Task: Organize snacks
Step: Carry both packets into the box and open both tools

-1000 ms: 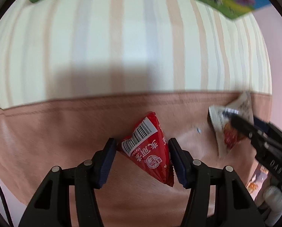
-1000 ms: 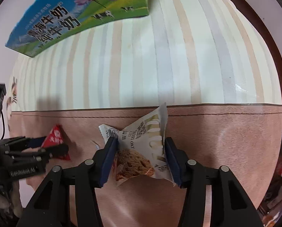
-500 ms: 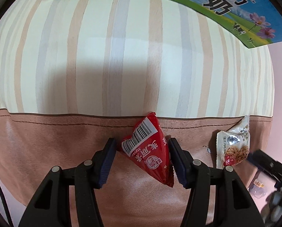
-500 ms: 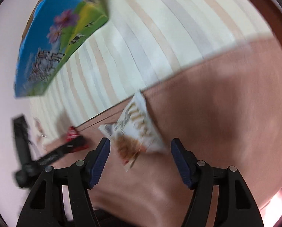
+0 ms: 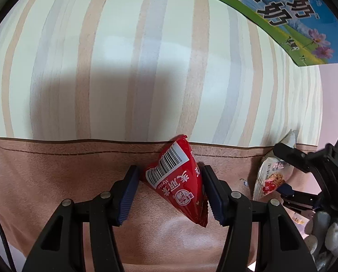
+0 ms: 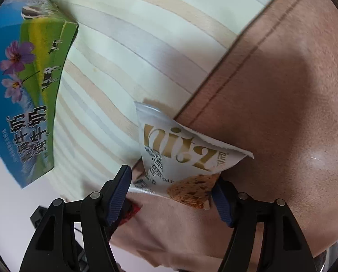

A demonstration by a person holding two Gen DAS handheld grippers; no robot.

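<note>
While a striped cloth (image 5: pixel 146 56) with a plain brown border lay spread beneath both tools, a red triangular snack packet (image 5: pixel 180 181) was held clamped between the blue pads of the left gripper (image 5: pixel 169 192), its barcode turned upward and its top corner reaching the seam where the stripes met the brown band. A white oat-biscuit packet (image 6: pixel 182 158) was seen lying on that same seam, partly on the stripes and partly on the brown. The jaws of the right gripper (image 6: pixel 171 192) had just been opening and stood on either side of the packet's lower end; the left pad stood just clear of the wrapper, while contact at the right pad could not be judged, since the packet's corner overlapped it. A blue-and-green milk carton (image 6: pixel 26 86) printed with flowers and cows was seen resting on the striped part, well apart from both packets. In the left wrist view, the right gripper (image 5: pixel 280 172) was seen at the biscuit packet (image 5: pixel 271 176), near the right edge.
</note>
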